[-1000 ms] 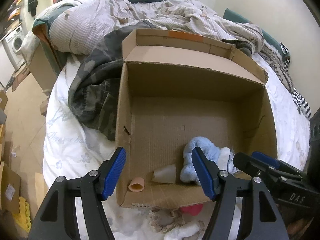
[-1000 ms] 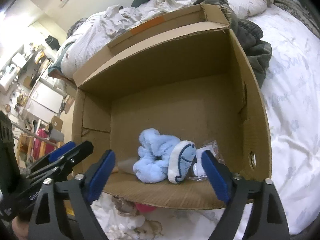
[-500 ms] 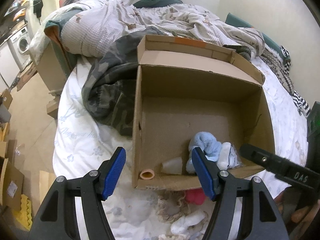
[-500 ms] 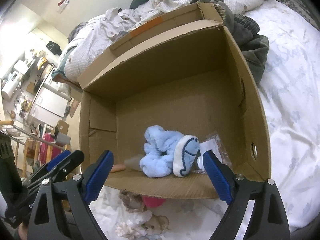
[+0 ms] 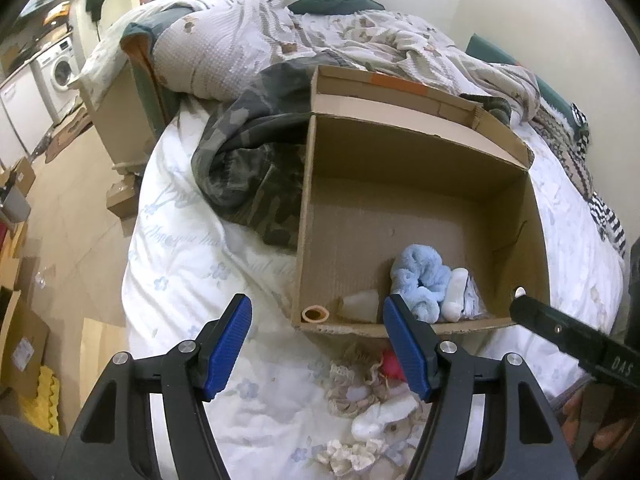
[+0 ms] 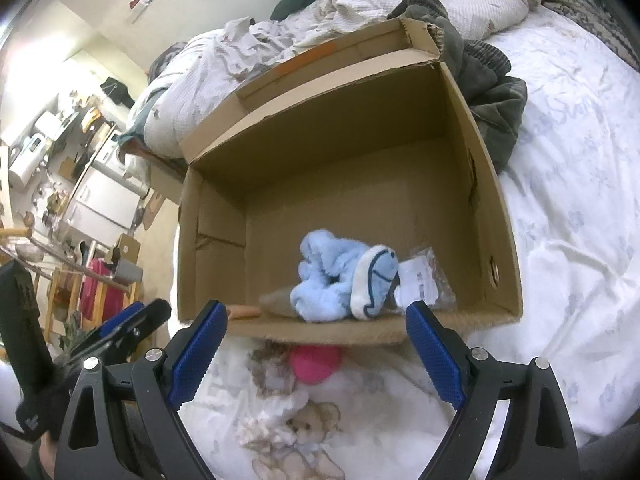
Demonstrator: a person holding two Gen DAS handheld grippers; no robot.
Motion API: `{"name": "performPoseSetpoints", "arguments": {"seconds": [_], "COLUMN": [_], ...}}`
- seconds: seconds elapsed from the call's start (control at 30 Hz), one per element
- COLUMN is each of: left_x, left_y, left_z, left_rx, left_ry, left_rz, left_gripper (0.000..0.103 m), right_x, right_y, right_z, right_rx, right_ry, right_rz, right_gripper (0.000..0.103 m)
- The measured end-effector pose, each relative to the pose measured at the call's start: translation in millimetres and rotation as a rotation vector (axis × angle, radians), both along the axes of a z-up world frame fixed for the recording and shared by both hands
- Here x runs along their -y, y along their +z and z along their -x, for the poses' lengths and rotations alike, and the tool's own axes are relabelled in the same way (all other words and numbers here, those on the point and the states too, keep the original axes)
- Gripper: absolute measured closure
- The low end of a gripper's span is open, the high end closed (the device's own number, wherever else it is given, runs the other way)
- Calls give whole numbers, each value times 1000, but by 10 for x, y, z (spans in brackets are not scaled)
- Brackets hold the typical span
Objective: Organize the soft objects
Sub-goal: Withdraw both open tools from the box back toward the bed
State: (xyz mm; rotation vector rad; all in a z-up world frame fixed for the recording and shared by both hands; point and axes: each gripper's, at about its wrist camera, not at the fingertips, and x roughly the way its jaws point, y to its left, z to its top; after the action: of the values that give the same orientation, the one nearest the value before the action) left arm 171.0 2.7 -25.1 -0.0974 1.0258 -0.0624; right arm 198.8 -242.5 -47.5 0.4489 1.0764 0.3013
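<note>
An open cardboard box (image 5: 536, 216) (image 6: 496, 216) sits on the bed. Inside, near its front wall, lie a light blue fluffy plush (image 5: 418, 276) (image 6: 332, 276), a clear plastic packet (image 6: 424, 284), a whitish soft piece (image 5: 360, 304) and a peach tube (image 5: 315, 314). In front of the box lie a pink soft object (image 5: 390, 364) (image 6: 314, 364) and beige and white socks or small cloths (image 5: 360, 392) (image 6: 292, 420). My left gripper (image 5: 318, 344) is open and empty above the bed in front of the box. My right gripper (image 6: 316, 354) is open and empty above the pink object.
A white floral duvet (image 5: 188, 264) covers the bed. A camouflage garment (image 5: 248, 176) lies left of the box, crumpled bedding (image 5: 360, 40) behind it, a dark grey garment (image 6: 492, 96) at its far right corner. The floor with cartons (image 5: 20, 336) lies to the left.
Both grippers have pulled back from the box and risen, so the box looks smaller and the socks and pink object in front of it have come into view. Both stay open.
</note>
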Motion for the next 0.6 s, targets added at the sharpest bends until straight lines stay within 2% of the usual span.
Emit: {"name": "performPoseSetpoints", "arguments": {"seconds": [0.23,0.3,0.5,0.6], "left_x": [-119,-162,-243,-320], "left_y": [-8,-21,-101,-126], "left_z": [126,148,193,202], "left_rx": [-14,-23,-42,-61], "left_ry": [22,31,50,74], "left_rz": [25,38,-5,10], "left_gripper": [37,37,37,37], "right_x": [-27,-4,47,-25], "right_y": [1,-20,-111,-188], "right_z": [158,186,236,205], "right_rx": [-2,-19,-76,-119], "right_ry": [52,57,46,101], "right_rz": [24,-6,-93,-168], "right_gripper": [6,6,6,6]}}
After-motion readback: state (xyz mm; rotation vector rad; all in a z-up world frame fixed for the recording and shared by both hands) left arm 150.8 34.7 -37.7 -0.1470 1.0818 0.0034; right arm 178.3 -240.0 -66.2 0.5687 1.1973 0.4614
